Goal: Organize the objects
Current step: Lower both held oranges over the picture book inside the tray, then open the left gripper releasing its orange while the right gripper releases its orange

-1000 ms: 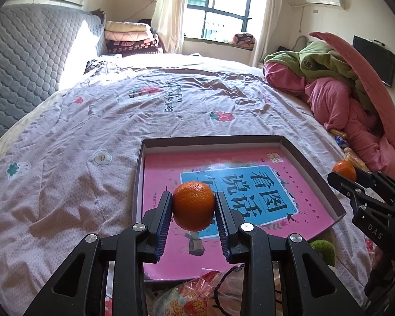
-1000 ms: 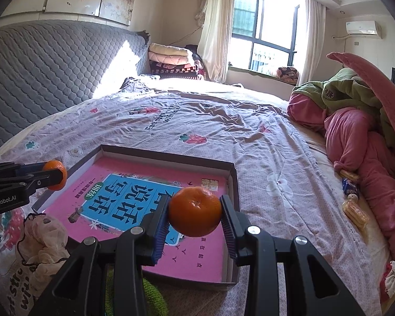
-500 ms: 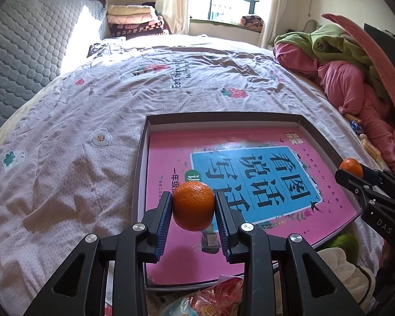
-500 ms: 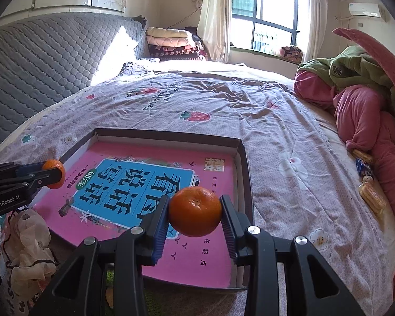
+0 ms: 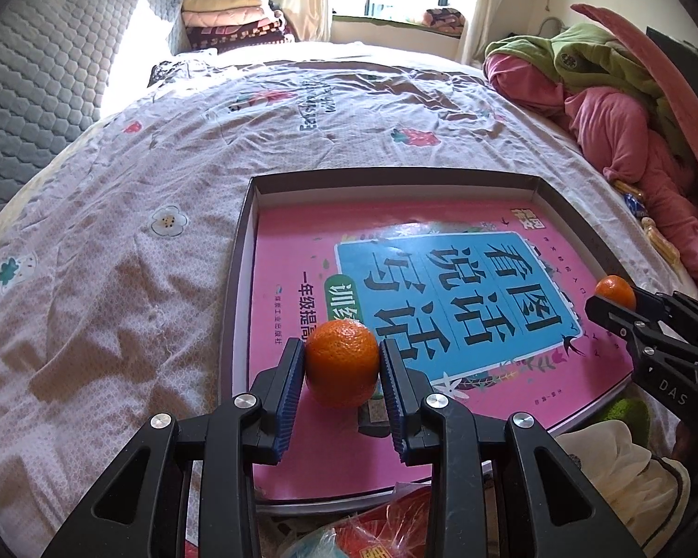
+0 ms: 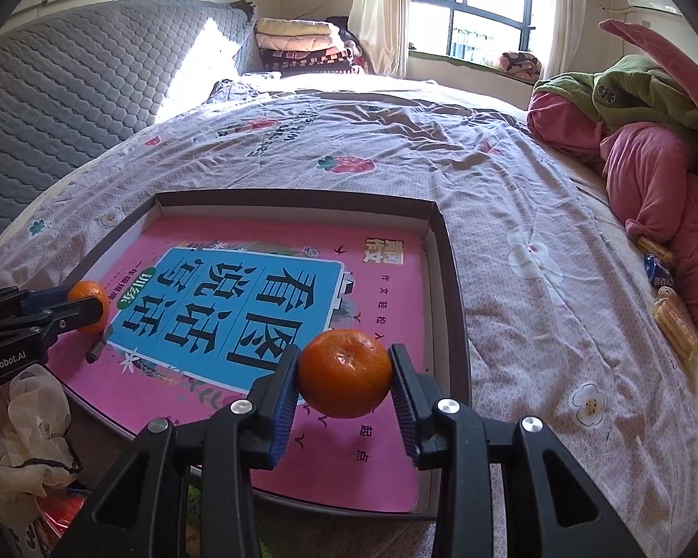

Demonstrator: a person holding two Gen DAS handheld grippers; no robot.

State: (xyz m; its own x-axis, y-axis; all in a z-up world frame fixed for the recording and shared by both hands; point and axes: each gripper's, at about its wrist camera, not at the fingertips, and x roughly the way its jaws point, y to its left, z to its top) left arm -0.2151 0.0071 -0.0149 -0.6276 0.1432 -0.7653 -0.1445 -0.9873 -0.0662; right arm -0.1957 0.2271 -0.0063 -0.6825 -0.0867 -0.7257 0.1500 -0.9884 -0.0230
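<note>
Left claw [image 5: 342, 365]: clamped on a mandarin [image 5: 343, 362], blue ribbed pads pressed to its two flanks, fruit carried clear of the surface below
Right claw [image 6: 344, 372]: clamped likewise on a second mandarin [image 6: 345, 373], stem scar facing the lens, fruit in the air
Why held so: side grip at the widest girth, likely to stop a round fruit rolling out and to leave its underside free for setting down
Target, as judged: shallow cardboard tray [image 5: 239, 260] on the bed [image 5: 116, 242], with a pink and blue book [image 5: 442, 279] lying flat inside as its floor
Left pose: tilted steeply downward, mandarin over the near left part of the book, just inside the tray's left wall
Right pose: tilted down at a similar slant, mandarin over the book's near right part, close to the right wall
Spacing: claws well apart, one toward each side of the tray
Clutter: plastic bags [image 6: 23, 423] at the near edge, bedding pile [image 6: 642, 139] far right
</note>
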